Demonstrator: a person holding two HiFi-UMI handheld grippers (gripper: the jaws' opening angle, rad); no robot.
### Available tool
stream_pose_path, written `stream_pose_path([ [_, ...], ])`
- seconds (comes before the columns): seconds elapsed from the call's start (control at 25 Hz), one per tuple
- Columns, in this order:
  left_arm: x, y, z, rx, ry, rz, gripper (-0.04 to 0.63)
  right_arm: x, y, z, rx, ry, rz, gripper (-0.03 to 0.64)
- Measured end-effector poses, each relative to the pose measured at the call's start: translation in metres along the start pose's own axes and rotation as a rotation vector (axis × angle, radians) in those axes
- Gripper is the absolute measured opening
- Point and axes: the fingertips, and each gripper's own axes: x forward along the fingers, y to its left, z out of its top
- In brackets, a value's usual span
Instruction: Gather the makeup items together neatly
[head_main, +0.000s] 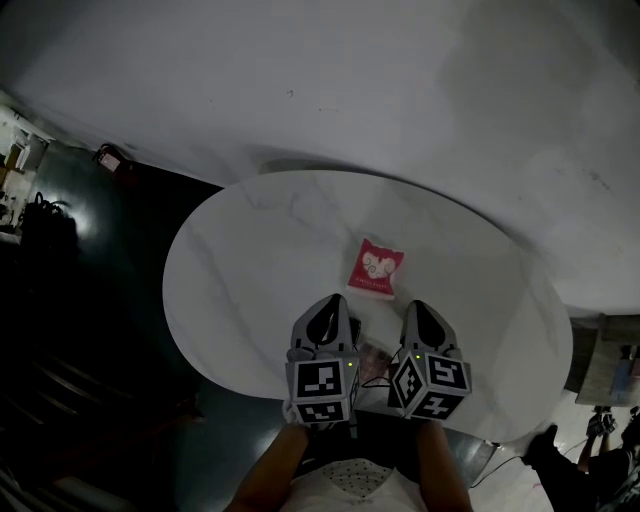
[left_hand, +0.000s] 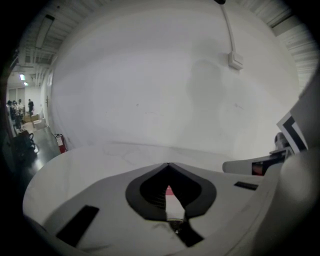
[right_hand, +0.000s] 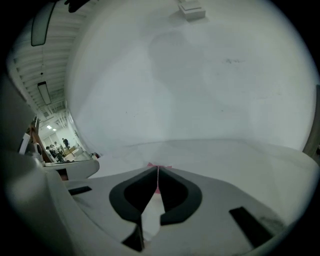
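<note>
"Packets on the bench (head_main: 230, 260), how many are you counting?"

"One pink packet (head_main: 376, 268) is lying flat, a little right of the middle. Two claws are hovering over the near edge."

"Where is room showing?"

"The whole left half of the oval top is lying bare, its rim curving round above the dark floor (head_main: 120, 330). A narrower bare strip is running from the packet out to the right rim."

"And how are the hands sitting?"

"The left claw (head_main: 335, 305) is pointing forward and down, its jaws pressing together on nothing. The right claw (head_main: 420, 310) is sitting just beside it, likewise closed and empty. Both are aiming toward the packet, which is lying just ahead and apart from them."
</note>
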Motion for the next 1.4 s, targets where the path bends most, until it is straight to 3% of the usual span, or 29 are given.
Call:
stream_pose_path([
  [0.48, 0.015, 0.003, -0.014, -0.021, 0.069, 0.029, 0.029, 0.035, 0.014, -0.006, -0.054, 0.066, 0.08, 0.037],
  [0.56, 0.018, 0.005, -0.018, -0.018, 0.078, 0.025, 0.029, 0.039, 0.016, -0.006, -0.055, 0.07, 0.082, 0.066],
  [0.68, 0.022, 0.005, -0.018, -0.018, 0.084, 0.004, 0.029, 0.047, 0.015, -0.01, -0.046, 0.093, 0.072, 0.068],
  [0.84, 0.027, 0.007, -0.019, -0.022, 0.104, -0.038, 0.029, 0.056, 0.017, -0.016, -0.036, 0.129, 0.053, 0.117],
  [1.4, 0.052, 0.041, -0.029, -0.056, 0.143, -0.088, 0.029, 0.095, 0.018, -0.036, -0.04, 0.216, -0.04, 0.118],
])
